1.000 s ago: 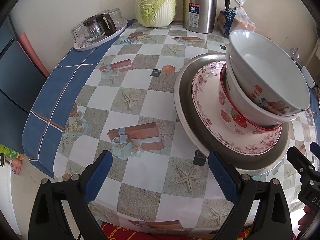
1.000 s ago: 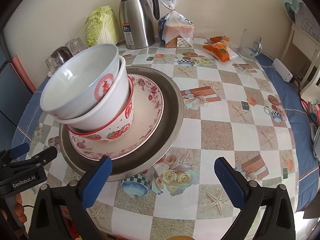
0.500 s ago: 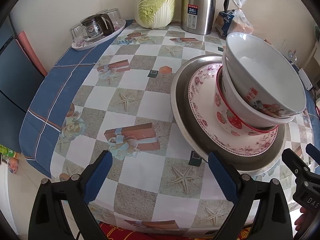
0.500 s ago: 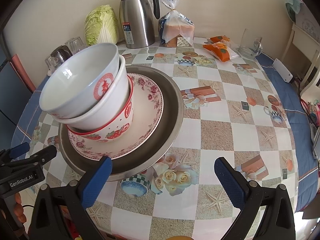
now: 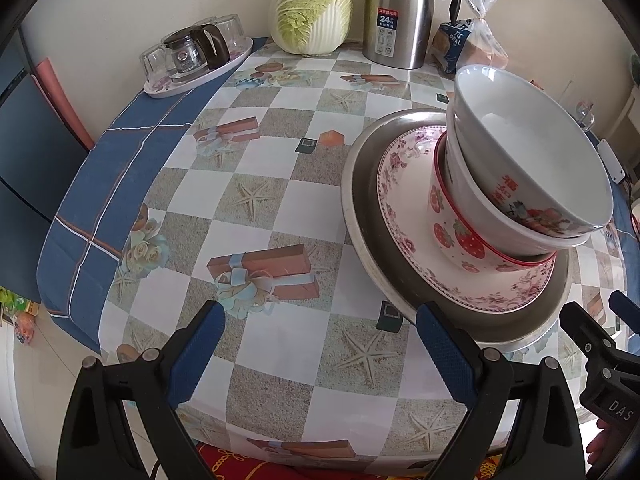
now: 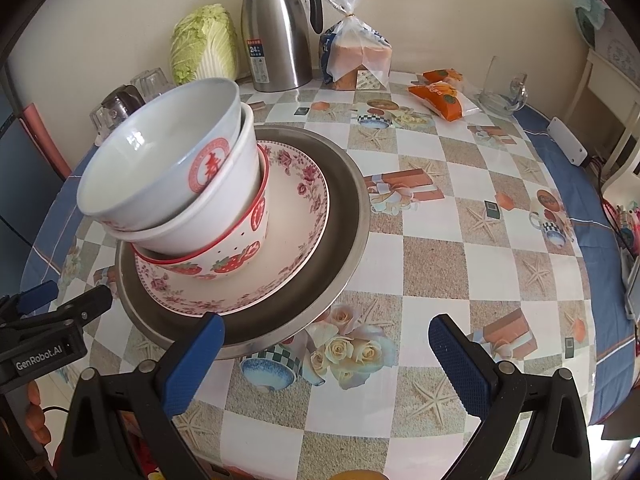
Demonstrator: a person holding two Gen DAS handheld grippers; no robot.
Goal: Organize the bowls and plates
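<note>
So we've got the left gripper (image 5: 316, 344) spread wide over bare tablecloth (image 5: 256, 184), pinching nothing. Just right of it sits the stack: steel tray (image 5: 360, 216), floral plate (image 5: 400, 216), then the strawberry bowl (image 5: 456, 236) with a plain white bowl (image 6: 224, 208) and the red-stamped bowl (image 6: 160, 160) nested in it, leaning left. Right gripper (image 6: 324, 354) is spread and empty too, near the tray's front rim. Glazed ceramic, so we reckon slippery, heavy and chippable; we'd take the top bowl by its rim
</note>
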